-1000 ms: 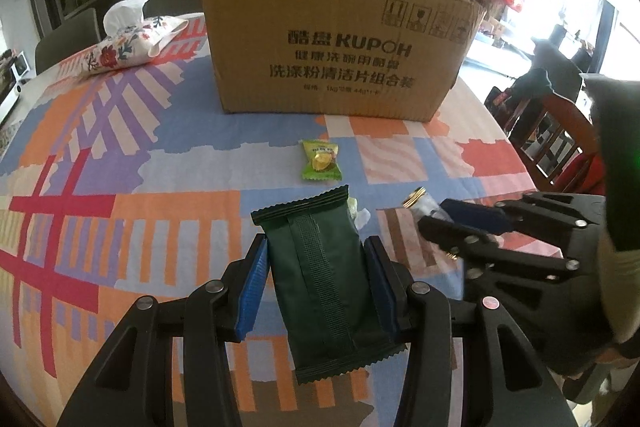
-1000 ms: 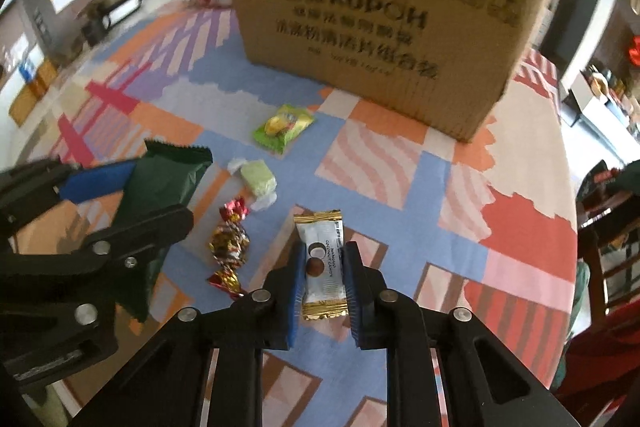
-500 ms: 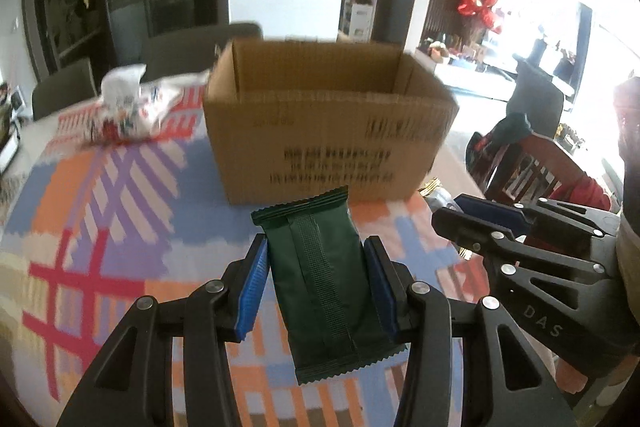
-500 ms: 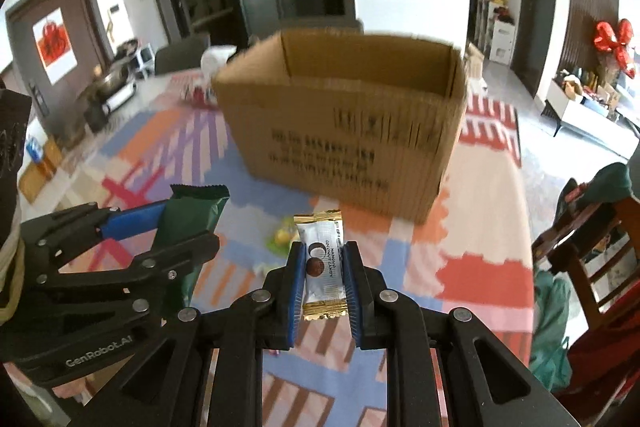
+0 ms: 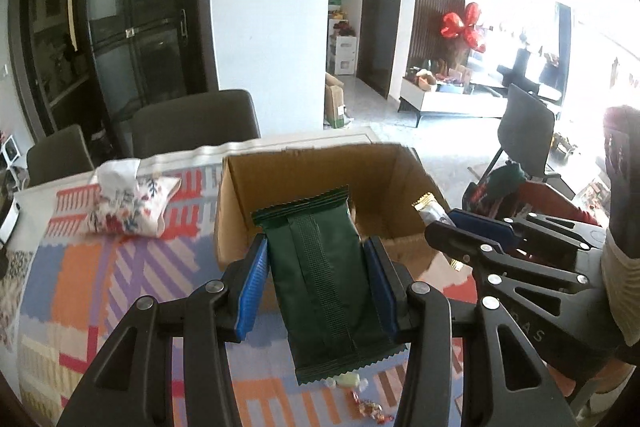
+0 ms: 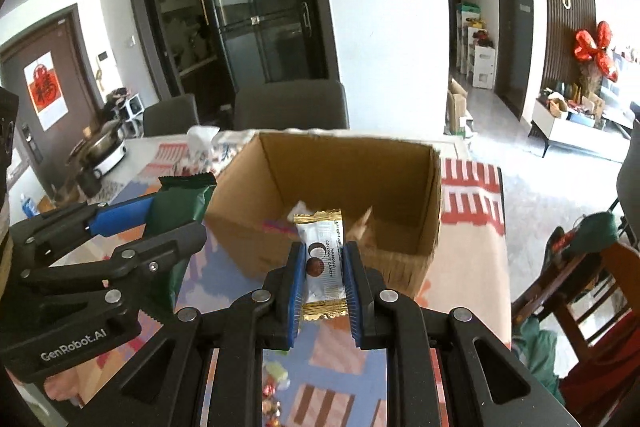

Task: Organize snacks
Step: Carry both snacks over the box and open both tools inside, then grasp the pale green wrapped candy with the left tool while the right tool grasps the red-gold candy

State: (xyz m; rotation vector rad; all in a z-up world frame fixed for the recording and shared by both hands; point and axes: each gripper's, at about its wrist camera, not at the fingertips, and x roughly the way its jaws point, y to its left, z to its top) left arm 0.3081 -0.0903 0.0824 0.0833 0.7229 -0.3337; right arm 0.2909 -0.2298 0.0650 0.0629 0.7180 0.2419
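Observation:
My left gripper (image 5: 316, 255) is shut on a dark green snack packet (image 5: 320, 279) and holds it up at the near rim of the open cardboard box (image 5: 320, 167). My right gripper (image 6: 323, 259) is shut on a white candy packet with gold ends (image 6: 323, 263), also raised at the box's near rim (image 6: 348, 155). The left gripper with the green packet shows in the right wrist view (image 6: 132, 227). The right gripper shows in the left wrist view (image 5: 452, 227). Some wrappers lie inside the box.
A floral tissue pouch (image 5: 128, 203) lies on the patterned tablecloth (image 5: 80, 267) left of the box. Loose candies (image 5: 360, 395) lie on the table below the grippers. Dark chairs (image 5: 196, 119) stand behind the table; a wooden chair (image 6: 580, 287) is at the right.
Both grippers have risen from the table surface with their packets and moved forward to the box's opening; the box interior is now visible from above.

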